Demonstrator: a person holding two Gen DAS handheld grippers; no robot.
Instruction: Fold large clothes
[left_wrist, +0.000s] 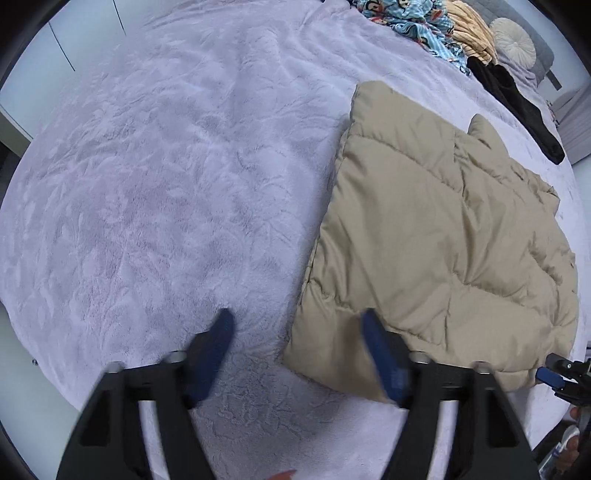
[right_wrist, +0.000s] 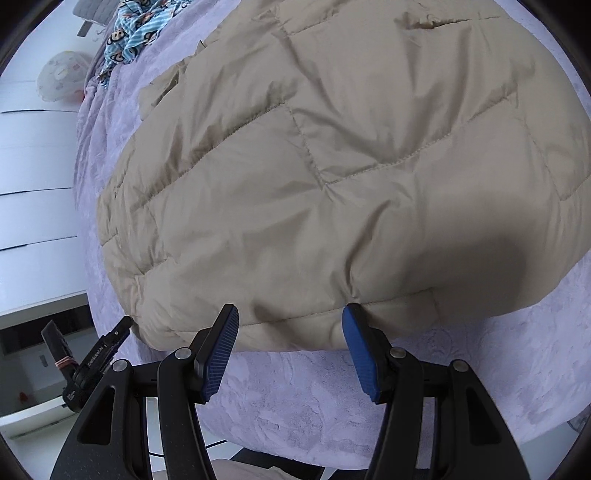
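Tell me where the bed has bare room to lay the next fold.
Widest bare stretch: lavender bed cover left of the beige puffer jacket, under the open left gripper. A narrow strip runs along the jacket's near hem by the open right gripper. The far end is crowded: blue patterned cloth, black garment.

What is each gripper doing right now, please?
Left gripper: open, holding nothing, at the beige jacket's corner.
Right gripper: open, empty, at the jacket's near hem.
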